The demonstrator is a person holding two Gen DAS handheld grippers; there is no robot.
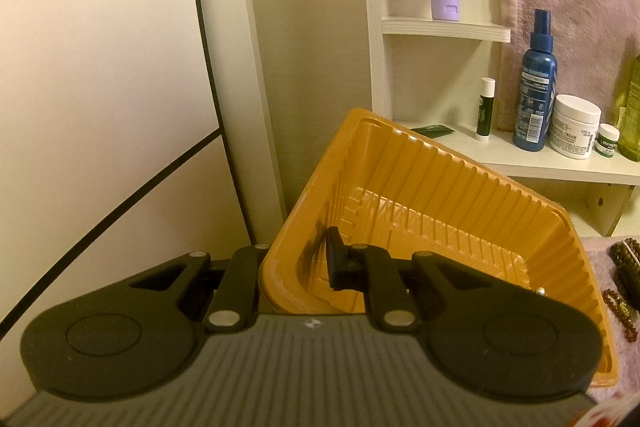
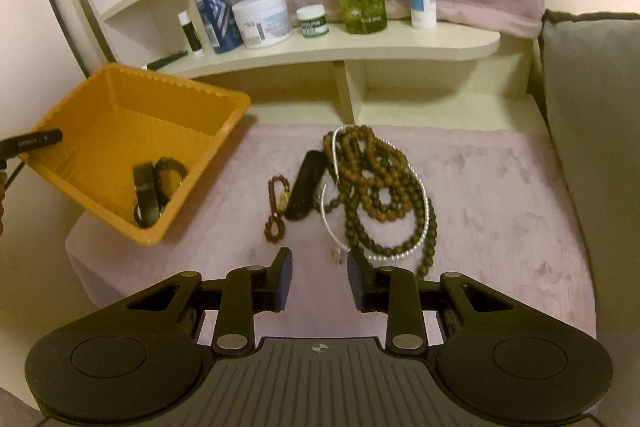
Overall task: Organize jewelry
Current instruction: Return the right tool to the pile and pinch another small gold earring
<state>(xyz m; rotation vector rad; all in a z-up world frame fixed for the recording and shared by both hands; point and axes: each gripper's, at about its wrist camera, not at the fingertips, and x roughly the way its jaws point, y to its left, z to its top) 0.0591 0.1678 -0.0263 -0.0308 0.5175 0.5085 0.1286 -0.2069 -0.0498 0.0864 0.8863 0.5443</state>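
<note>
Orange plastic tray hung tilted at the table's left, my left jaws clamped shut on its wall, a few dark bands already inside. My right jaws stood part open and empty above the pink cloth. The bead necklaces were still heaped there, so most sorting remained, I judged.

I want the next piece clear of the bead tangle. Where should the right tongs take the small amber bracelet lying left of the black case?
Take the small amber bracelet at its near loop, coming from above with the right tongs. It lies flat on the mauve cloth, and that end is farthest from the black case.
</note>
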